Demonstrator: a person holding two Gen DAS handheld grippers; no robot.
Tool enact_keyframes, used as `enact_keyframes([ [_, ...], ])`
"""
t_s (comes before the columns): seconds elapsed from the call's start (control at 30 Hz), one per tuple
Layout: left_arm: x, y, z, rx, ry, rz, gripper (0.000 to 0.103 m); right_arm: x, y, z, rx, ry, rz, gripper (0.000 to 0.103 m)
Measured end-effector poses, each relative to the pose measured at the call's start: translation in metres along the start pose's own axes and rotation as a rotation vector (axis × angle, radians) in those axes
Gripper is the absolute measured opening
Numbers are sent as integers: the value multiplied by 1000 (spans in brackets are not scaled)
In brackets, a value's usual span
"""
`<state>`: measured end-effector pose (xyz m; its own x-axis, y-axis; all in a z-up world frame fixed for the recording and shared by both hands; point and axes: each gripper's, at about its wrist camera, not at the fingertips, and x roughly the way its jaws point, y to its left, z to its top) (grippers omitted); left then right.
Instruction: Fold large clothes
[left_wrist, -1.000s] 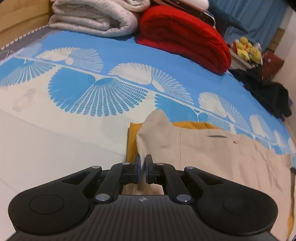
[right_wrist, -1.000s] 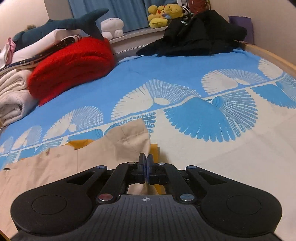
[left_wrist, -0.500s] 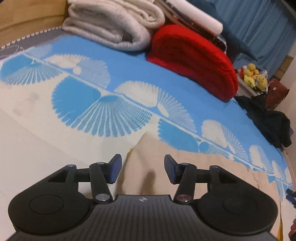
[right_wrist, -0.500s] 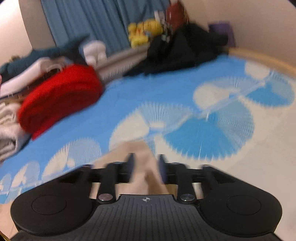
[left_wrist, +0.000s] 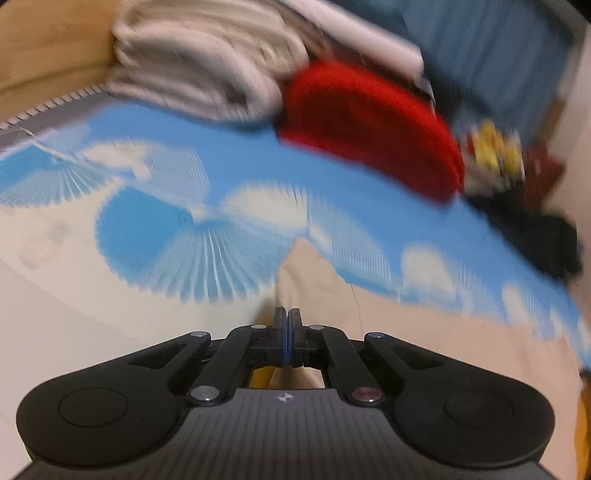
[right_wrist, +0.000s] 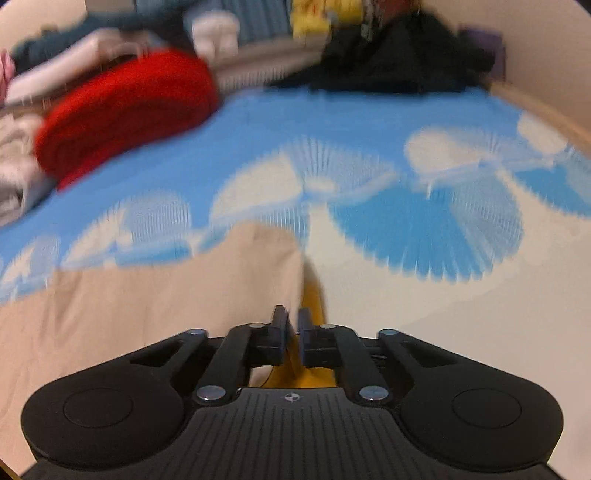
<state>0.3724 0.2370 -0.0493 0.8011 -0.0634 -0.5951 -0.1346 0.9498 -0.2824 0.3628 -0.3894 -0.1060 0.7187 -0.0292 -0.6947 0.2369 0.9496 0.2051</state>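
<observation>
While both views blur, the beige garment (left_wrist: 424, 332) lies spread on the blue fan-patterned bed (left_wrist: 155, 236), a yellow layer (right_wrist: 314, 295) showing beneath its edge. The left gripper (left_wrist: 287, 325) has just closed, jaws together at the cloth's near left corner. The right gripper (right_wrist: 291, 325) has just been closing, jaws nearly together, yellow and beige cloth between them. A red blanket (right_wrist: 122, 114) sits far back.

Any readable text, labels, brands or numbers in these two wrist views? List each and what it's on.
None readable in either view.
Left hand-held gripper: a small pale emblem on the body, a symbol, not letters.
Right hand-held gripper: the same kind of emblem, no letters.
Bedsheet: fan pattern only, no writing.
Background piles: too blurred to tell any labels.
</observation>
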Motion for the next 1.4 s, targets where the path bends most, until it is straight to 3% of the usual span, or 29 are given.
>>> enact_keyframes([
  [0.07, 3, -3, 0, 11, -1, 22, 0, -10, 4, 9, 8, -93, -1, 4],
  [0.13, 17, -12, -8, 97, 66, 91, 1, -13, 7, 13, 22, -132, -10, 4],
  [0.23, 33, -15, -17, 156, 178, 180, 15, 6, 9, 8, 32, -59, -52, 10],
  [0.33, 15, -18, -15, 226, 110, 198, 19, 22, 10, -2, -5, 30, -87, 17],
  [0.4, -5, -19, -8, 222, 57, 129, 19, 14, 15, -5, -71, 0, -108, 20],
  [0.47, -20, -20, -6, 202, 55, -10, 19, -2, 16, -4, -111, -50, -105, 21],
  [0.5, -22, -21, -9, 201, 95, -99, 22, -14, 15, -4, -124, -88, -78, 21],
  [0.57, -15, -21, -24, 217, 243, -244, 36, -35, 11, -3, -154, -140, 10, 21],
  [0.6, -9, -23, -36, 262, 315, -257, 38, -49, 9, -7, -187, -157, 84, 21],
  [0.63, -3, -25, -49, 338, 371, -214, 38, -58, 7, -12, -215, -151, 144, 21],
  [0.7, 3, -24, -69, 450, 438, -136, 38, -65, -1, -25, -264, -44, 274, 21],
  [0.73, 0, -21, -72, 465, 449, -126, 38, -63, -5, -34, -290, 36, 296, 21],
  [0.8, -14, -16, -65, 438, 447, -144, 38, -54, -10, -63, -409, 214, 237, 21],
  [0.87, -29, -12, -60, 398, 451, -203, 38, -58, -17, -84, -519, 257, 186, 21],
  [0.93, -38, -9, -68, 420, 523, -260, 39, -72, -28, -87, -510, 258, 185, 21],
  [0.97, -40, -10, -79, 464, 574, -260, 39, -77, -32, -87, -491, 268, 179, 21],
  [1.03, -43, -7, -95, 575, 603, -179, 39, -86, -41, -90, -488, 296, 159, 21],
  [1.13, -54, 6, -87, 510, 592, -63, 39, -98, -45, -107, -540, 367, 106, 22],
  [1.23, -82, 1, -74, 533, 473, 66, 39, -114, -43, -100, -568, 366, -11, 25],
  [1.37, -148, -26, -57, 502, 217, 66, 43, -180, -32, -72, -485, 136, -41, 27],
  [1.4, -164, -35, -59, 482, 168, 58, 50, -200, -26, -67, -460, 69, -38, 31],
])
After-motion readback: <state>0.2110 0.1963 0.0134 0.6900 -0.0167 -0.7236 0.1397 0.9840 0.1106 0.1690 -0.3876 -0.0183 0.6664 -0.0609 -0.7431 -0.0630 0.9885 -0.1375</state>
